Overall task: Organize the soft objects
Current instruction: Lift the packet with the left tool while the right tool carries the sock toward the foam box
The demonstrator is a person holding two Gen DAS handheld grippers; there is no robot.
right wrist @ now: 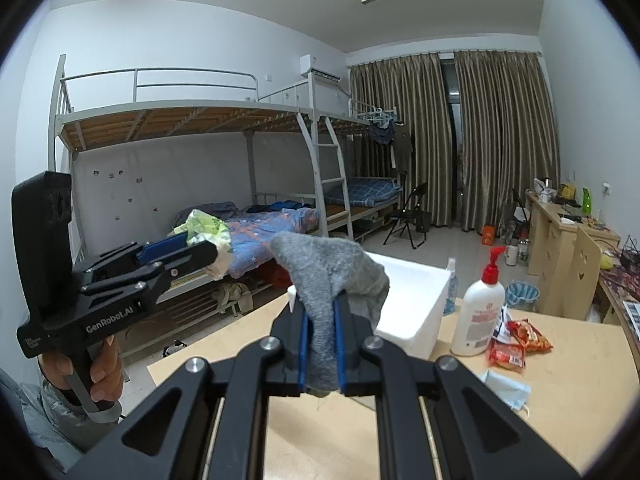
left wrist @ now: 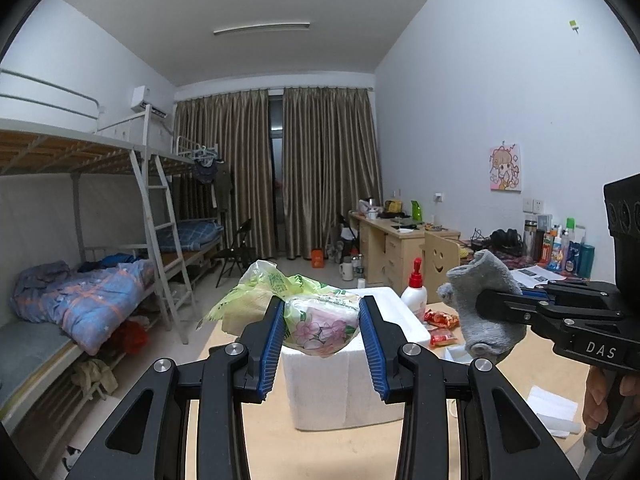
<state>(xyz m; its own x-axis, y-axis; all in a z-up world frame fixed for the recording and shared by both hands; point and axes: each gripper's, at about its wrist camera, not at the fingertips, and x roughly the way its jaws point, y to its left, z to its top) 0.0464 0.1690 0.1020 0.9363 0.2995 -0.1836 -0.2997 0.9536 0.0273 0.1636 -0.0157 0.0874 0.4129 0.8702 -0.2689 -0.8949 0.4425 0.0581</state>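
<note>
Now the white foam box (left wrist: 352, 360) sits just ahead, below the left hand-held gripper (left wrist: 322, 330) clamping a tissue pack (left wrist: 320, 326); the right hand-held gripper (right wrist: 320, 344), clenched on a grey sock (right wrist: 332, 280), hangs beside it.

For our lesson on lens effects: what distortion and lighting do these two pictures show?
Left wrist view: fisheye bends the bunk bed; dark corners; flat ceiling light, no glare on the tissue pack. Right wrist view: same curving; grey sock sharp, evenly lit.
</note>
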